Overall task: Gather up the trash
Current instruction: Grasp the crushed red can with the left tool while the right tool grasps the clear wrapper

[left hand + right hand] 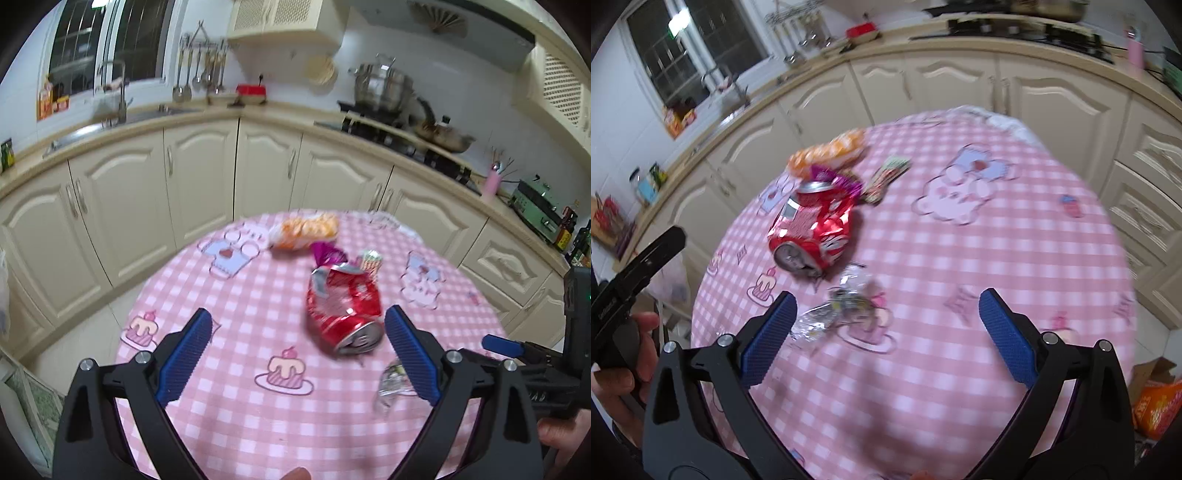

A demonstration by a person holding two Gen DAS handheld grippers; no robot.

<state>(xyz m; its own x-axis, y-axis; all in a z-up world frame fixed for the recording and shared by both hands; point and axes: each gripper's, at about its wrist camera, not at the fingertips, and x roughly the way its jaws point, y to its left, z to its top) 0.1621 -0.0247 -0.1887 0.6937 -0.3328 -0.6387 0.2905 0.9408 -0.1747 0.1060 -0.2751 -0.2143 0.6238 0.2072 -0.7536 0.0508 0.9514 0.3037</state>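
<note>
A crushed red can (343, 310) (810, 230) lies on the round table with the pink checked cloth (236, 295) (997, 258). Behind it lie an orange snack bag (306, 230) (827, 151), a purple wrapper (327, 253) (834, 177) and a small striped packet (371, 260) (888, 175). A clear crumpled wrapper (391, 384) (836, 306) lies nearer. My left gripper (299, 332) is open and empty, just short of the can. My right gripper (886, 317) is open and empty over the cloth, the clear wrapper by its left finger.
Cream kitchen cabinets (199, 173) curve round behind the table, with a sink (110, 118) and stove (399, 129) on the counter. An orange bag in a box (1156, 402) sits on the floor at the right. A white plastic bag (670, 280) hangs left of the table.
</note>
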